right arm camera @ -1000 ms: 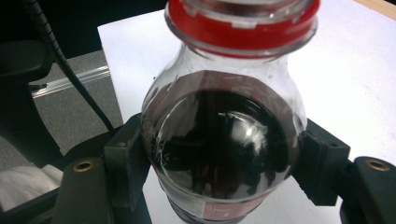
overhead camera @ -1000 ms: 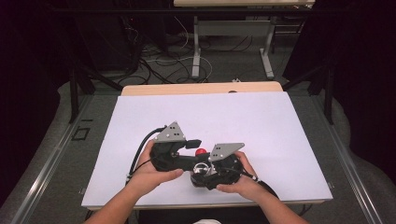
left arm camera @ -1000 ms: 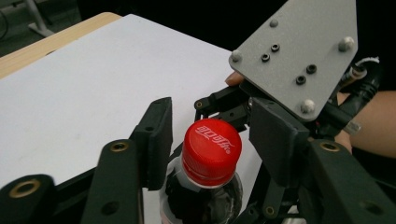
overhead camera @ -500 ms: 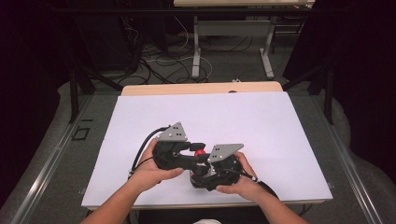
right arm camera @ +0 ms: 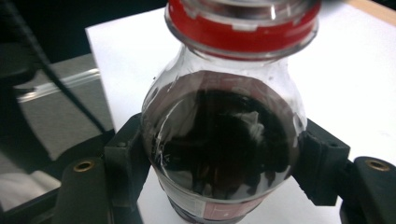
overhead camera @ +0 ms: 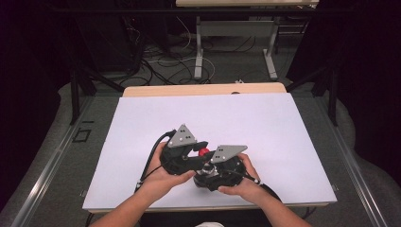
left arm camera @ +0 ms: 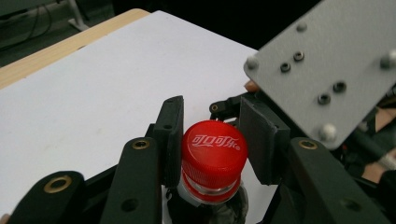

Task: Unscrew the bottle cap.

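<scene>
Two grippers meet near worktop's (overhead camera: 265,118) front edge, w/ a dark-liquid bottle (right arm camera: 219,144) between them. Right gripper (right arm camera: 219,158) clamps bottle body. Left gripper (left arm camera: 212,140) straddles red cap (left arm camera: 214,147); one pad touching, other apart, not clenched.

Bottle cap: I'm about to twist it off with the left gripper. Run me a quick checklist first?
1. Right gripper clamped on the bottle body: ok.
2. Left gripper fingers either side of the cap: ok.
3. Left fingers tight on the cap: not ok, a gap shows on one side.
4. Cap still seated on the neck: ok.
5. Liquid level below the neck: cannot tell.
6. Table around the grippers free: ok.
</scene>
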Demonstrator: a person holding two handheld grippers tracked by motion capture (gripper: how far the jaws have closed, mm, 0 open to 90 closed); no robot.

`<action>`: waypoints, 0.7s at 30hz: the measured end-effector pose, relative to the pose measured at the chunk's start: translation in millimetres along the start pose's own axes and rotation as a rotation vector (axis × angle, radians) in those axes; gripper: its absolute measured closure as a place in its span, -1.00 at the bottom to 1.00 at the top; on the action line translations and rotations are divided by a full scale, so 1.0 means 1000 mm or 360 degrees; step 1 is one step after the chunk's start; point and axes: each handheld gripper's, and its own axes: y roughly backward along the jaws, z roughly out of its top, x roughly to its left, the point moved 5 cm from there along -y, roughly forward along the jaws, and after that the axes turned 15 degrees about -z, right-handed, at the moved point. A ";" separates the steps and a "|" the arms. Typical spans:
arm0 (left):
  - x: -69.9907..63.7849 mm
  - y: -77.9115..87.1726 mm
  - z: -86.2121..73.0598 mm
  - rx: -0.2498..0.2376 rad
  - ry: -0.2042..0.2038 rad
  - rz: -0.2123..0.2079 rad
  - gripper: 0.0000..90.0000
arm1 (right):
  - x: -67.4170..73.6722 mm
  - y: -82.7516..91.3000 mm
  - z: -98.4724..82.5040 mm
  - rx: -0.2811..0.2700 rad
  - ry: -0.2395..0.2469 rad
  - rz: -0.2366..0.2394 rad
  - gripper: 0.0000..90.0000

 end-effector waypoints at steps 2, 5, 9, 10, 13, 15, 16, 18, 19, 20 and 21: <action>-0.001 -0.001 0.003 -0.0028 0.0001 0.0037 0.37 | 0.000 -0.001 0.000 0.0004 -0.0006 -0.0022 -0.34; 0.000 -0.001 0.004 -0.0027 0.0019 0.0061 0.37 | -0.002 -0.001 -0.001 0.0008 -0.0004 -0.0032 -0.34; 0.006 0.002 0.006 -0.0045 0.0039 0.0073 0.37 | -0.004 0.000 -0.001 0.0005 -0.0007 -0.0051 -0.34; 0.008 0.003 0.006 -0.0051 0.0052 0.0079 0.37 | -0.005 0.000 -0.001 0.0006 -0.0001 -0.0058 -0.34; 0.014 0.007 0.006 -0.0055 0.0084 0.0096 0.37 | -0.007 -0.001 -0.002 0.0007 -0.0015 -0.0068 -0.34; 0.019 0.009 0.005 -0.0065 0.0095 0.0117 0.37 | -0.009 0.000 -0.002 0.0020 -0.0023 -0.0074 -0.34; 0.022 0.011 0.005 -0.0070 0.0100 0.0130 0.37 | -0.010 -0.001 -0.002 -0.0001 -0.0011 -0.0079 -0.34; 0.028 0.015 0.004 -0.0067 0.0123 0.0142 0.37 | -0.012 0.000 -0.002 0.0018 -0.0029 -0.0098 -0.34; 0.030 0.017 0.003 -0.0068 0.0137 0.0151 0.37 | -0.013 -0.001 -0.002 0.0005 -0.0029 -0.0102 -0.34; 0.033 0.018 0.003 -0.0091 0.0148 0.0168 0.37 | -0.014 -0.001 -0.003 0.0011 -0.0035 -0.0106 -0.34; 0.036 0.020 0.002 -0.0090 0.0157 0.0175 0.37 | -0.015 -0.001 -0.003 0.0011 -0.0042 -0.0116 -0.34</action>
